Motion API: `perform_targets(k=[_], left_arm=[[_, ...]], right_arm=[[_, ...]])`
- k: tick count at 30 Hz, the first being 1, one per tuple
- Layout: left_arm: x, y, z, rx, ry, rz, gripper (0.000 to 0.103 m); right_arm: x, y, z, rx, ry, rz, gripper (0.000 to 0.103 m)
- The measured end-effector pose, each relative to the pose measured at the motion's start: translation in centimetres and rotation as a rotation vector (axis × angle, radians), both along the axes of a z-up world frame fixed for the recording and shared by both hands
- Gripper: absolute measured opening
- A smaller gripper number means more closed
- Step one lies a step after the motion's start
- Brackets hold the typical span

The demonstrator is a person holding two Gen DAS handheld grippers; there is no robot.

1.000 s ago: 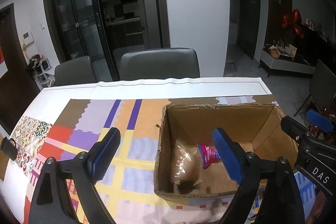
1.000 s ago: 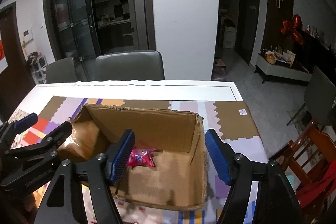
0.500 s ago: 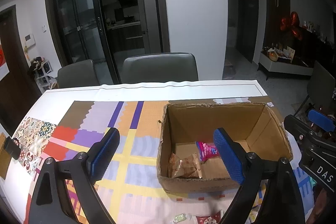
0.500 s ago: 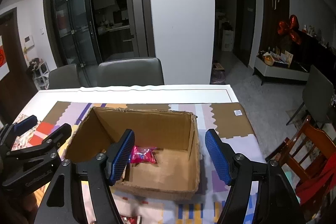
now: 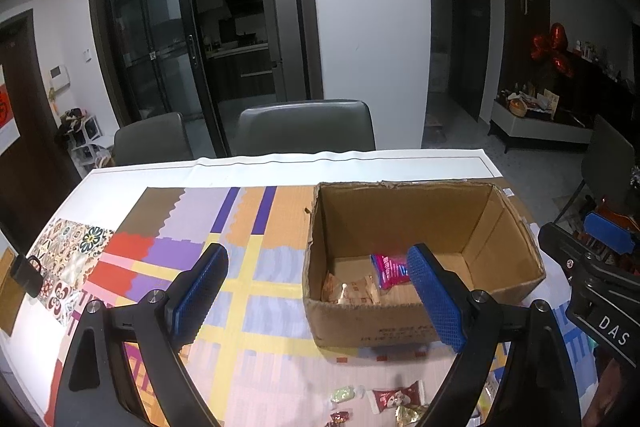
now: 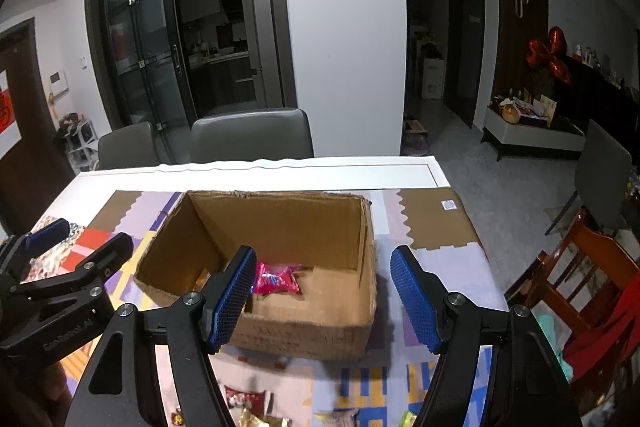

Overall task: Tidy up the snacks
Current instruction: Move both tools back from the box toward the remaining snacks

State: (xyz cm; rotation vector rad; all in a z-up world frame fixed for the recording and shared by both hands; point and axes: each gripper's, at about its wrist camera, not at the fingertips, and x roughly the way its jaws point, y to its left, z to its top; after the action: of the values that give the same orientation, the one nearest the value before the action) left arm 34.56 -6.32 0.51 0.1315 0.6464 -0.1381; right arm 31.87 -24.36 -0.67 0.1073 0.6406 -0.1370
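Note:
An open cardboard box (image 5: 516,227) (image 6: 332,227) stands on the patterned table cover. Inside it lie a pink snack packet (image 5: 390,269) (image 6: 276,281) and a tan wrapped snack (image 5: 352,289). Loose wrapped snacks (image 5: 396,397) (image 6: 250,397) lie on the cover in front of the box, near the bottom edge of both views. My left gripper (image 5: 318,293) is open and empty, held back from the box's near left corner. My right gripper (image 6: 324,297) is open and empty too, in front of the box's near wall. Each gripper shows at the side of the other's view.
Two grey chairs (image 5: 304,125) (image 5: 154,139) stand behind the table's far edge. A wooden chair with red cloth (image 6: 580,283) is off the right side. The white table top (image 5: 280,167) shows beyond the colourful cover (image 5: 240,267).
Both grippers have pulled back from over the box, which now looks smaller and farther. The tan snack now lies still inside the box. Loose snacks have come into view at the bottom.

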Motion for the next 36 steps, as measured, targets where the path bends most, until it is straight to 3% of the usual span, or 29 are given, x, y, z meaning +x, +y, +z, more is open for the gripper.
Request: perform_targets(k=[15,36], left_arm=[[-3.1,0.6,-1.0,0.003,-0.007,-0.004,0.092],[-5.9,1.3,-5.1,0.023,0.033,-0.005,0.092]], right_arm=[[-3.2,-0.1,-0.9,-0.024,0.005,-0.011,0.07],[-6.1,0.0,-4.6,-0.044,0.056,-0.019,0.07]])
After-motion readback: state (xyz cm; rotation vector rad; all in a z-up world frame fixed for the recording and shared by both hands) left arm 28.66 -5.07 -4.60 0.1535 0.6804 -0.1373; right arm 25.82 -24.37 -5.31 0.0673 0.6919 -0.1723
